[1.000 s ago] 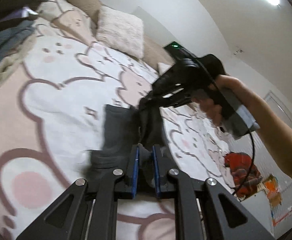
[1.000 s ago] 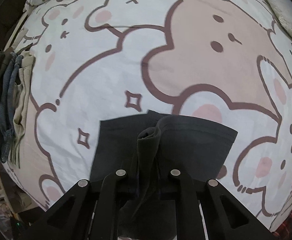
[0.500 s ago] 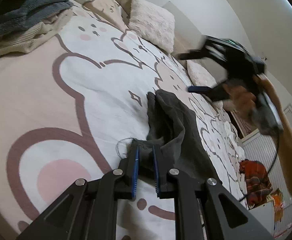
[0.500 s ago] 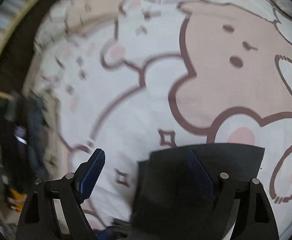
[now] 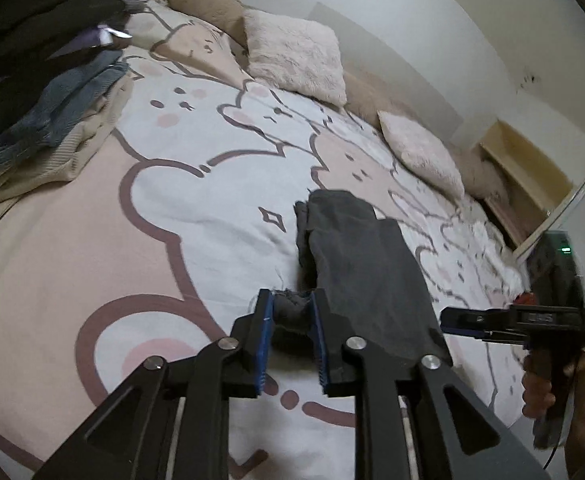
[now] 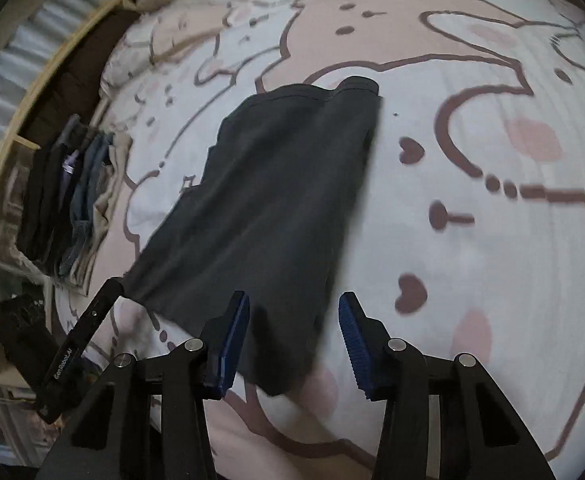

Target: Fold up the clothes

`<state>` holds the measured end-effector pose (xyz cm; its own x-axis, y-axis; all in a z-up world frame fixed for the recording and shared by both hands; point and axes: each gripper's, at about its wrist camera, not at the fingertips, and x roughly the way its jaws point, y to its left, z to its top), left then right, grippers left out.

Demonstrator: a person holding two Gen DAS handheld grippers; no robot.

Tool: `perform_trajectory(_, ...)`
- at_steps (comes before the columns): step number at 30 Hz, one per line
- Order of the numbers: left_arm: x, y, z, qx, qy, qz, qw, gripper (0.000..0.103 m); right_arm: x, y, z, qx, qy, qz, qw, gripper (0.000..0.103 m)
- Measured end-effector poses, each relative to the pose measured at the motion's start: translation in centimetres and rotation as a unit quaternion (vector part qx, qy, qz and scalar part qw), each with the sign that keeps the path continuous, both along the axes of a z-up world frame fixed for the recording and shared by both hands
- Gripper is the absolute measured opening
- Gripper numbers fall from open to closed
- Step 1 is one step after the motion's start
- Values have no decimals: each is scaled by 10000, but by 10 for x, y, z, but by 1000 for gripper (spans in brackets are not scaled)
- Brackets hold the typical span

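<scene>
A dark grey garment [image 5: 362, 258] lies stretched out on the bed's bear-print cover [image 5: 196, 200]. My left gripper [image 5: 291, 314] is shut on its near corner, the cloth bunched between the blue pads. In the right wrist view the same dark grey garment [image 6: 276, 196] runs away from me as a long strip. My right gripper [image 6: 292, 320] stands open just above its near end with nothing between the fingers. The right gripper [image 5: 492, 322] also shows at the right of the left wrist view, held by a hand [image 5: 548, 396].
A stack of folded clothes [image 5: 48, 92] sits at the bed's left side, seen also as the stack [image 6: 72, 200] in the right wrist view. Fluffy pillows [image 5: 296, 56] line the head of the bed. A wooden shelf [image 5: 528, 184] stands beyond the far right.
My right gripper let go of the garment, opened and swung back toward its near end. My left gripper kept its hold and drew the cloth out flat on the bed.
</scene>
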<state>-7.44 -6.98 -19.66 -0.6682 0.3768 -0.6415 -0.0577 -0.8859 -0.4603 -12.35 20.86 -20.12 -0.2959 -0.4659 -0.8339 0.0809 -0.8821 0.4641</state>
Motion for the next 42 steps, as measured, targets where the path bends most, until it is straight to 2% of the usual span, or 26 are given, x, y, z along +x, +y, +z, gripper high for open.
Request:
perform_trajectory(2, -6, 3, -4, -48, -55, 1, 10000, 26, 6, -9, 7, -99, 280, 158, 9994, 47)
perform_trajectory(5, -17, 3, -16, -118, -289, 85, 9995, 28, 5, -32, 5, 235, 566, 585, 9964, 47)
perform_trajectory(7, -17, -5, -23, -134, -446, 252, 9986, 28, 3, -33, -9, 475, 485, 655, 9955, 47)
perform_trajectory(9, -13, -13, -25, -191, -531, 424, 9975, 28, 0, -22, -30, 491, 263, 589, 9967, 47)
perform_trajectory(10, -10, -19, -24, -231, -542, 496, 9970, 28, 1, -18, -33, 446, 235, 560, 9972, 45)
perform_trajectory(14, 0, -37, -8, -509, -462, 680, 9953, 28, 7, -5, -25, 185, 309, 468, 9983, 45)
perform_trajectory(16, -4, -27, 10, -583, -217, 420, 9972, 28, 10, -1, -15, 122, 376, 452, 9982, 45)
perform_trajectory(20, -32, 18, 36, -561, 85, -396, 9976, 28, 3, 12, 18, 10, 924, 226, 9955, 45)
perform_trajectory(24, -85, 71, 21, -528, -304, -963, 9935, 28, -18, 9, 34, 218, 1448, 279, 9888, 45)
perform_trajectory(28, -137, 121, 5, -523, -683, -1496, 9850, 28, -24, -13, 16, 108, 1366, 771, 9876, 45)
perform_trajectory(31, -164, 131, -18, -1037, -783, -1371, 9820, 28, -16, -26, -9, 441, 1249, 1040, 9857, 45)
perform_trajectory(33, -175, 123, -31, -1112, -692, -1251, 9835, 28, -7, -31, -26, 782, 1208, 1139, 9830, 45)
perform_trajectory(35, -176, 111, -32, -708, -619, -1249, 9877, 28, 1, -27, -32, 824, 1337, 1156, 9808, 45)
perform_trajectory(37, -168, 98, -23, -444, -403, -1158, 9915, 28, 5, -20, -31, 630, 1347, 1082, 9830, 45)
perform_trajectory(39, -155, 87, -8, -311, -135, -1079, 9936, 28, 5, -13, -23, 344, 1262, 979, 9866, 45)
perform_trajectory(42, -133, 72, 10, -265, -14, -1012, 9945, 28, 6, -2, -9, -27, 1135, 757, 9906, 45)
